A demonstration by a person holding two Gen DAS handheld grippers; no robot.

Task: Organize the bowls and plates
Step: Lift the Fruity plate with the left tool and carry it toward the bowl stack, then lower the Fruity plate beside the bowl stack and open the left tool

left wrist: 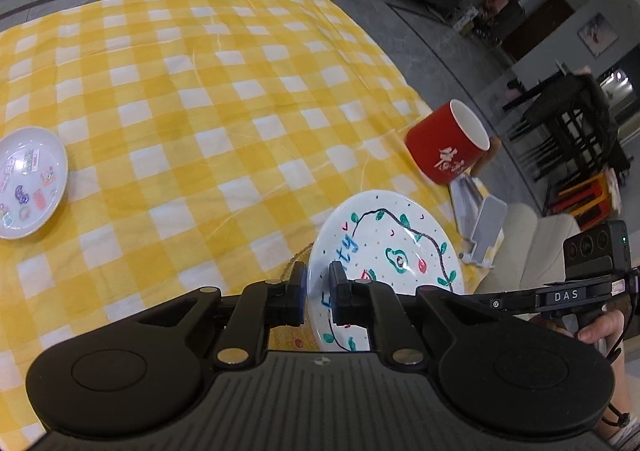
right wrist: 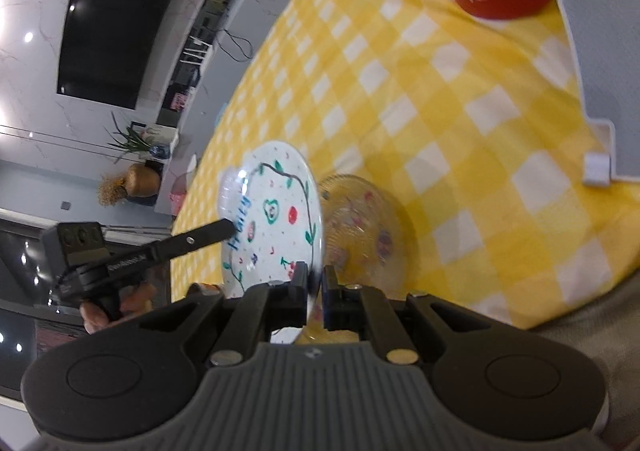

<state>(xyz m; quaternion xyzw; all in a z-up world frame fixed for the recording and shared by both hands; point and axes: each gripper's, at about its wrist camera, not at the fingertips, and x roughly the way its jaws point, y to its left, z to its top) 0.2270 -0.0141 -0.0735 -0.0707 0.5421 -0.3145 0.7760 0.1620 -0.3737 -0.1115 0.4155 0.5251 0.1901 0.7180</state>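
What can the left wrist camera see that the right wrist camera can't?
Only the left view shows the sticker plate lying flat at the far left of the tablecloth.

Only the right view shows clearly the glass plate lying on the cloth behind the painted plate, and the TV on the wall.

Both show the painted plate held on edge, the left gripper and right gripper each shut on its rim, plus the red mug and grey stand.
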